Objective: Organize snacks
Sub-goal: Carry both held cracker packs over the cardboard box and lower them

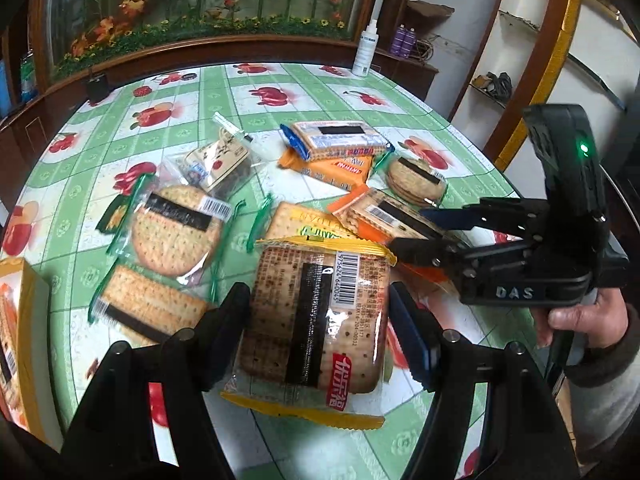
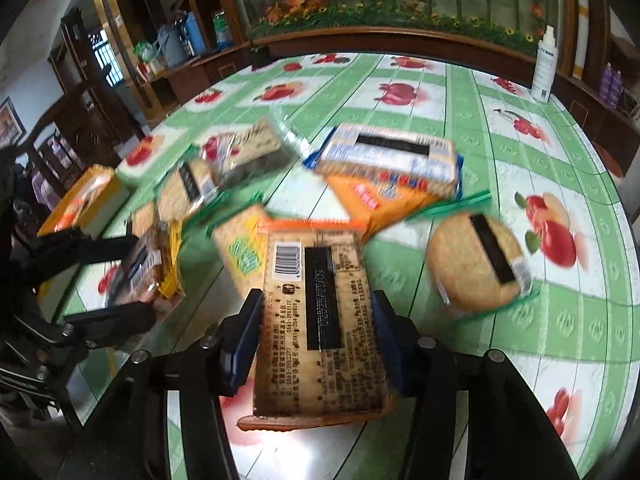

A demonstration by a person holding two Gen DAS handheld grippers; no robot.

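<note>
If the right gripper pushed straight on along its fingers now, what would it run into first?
The right gripper, shut on an orange-edged cracker pack, would likely push that pack into the orange packet under the blue-edged pack. Blur leaves depth uncertain.

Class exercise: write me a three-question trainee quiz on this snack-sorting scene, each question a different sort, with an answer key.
1. True or false: the left gripper holds a yellow-edged cracker pack.
2. Which trim colour has the cracker pack between the right gripper's pads? A green, B orange, C blue.
3. Fill in: the white spray bottle stands at the table's ___ edge, beyond the snacks.

Key: 1 true. 2 B. 3 far.
</note>
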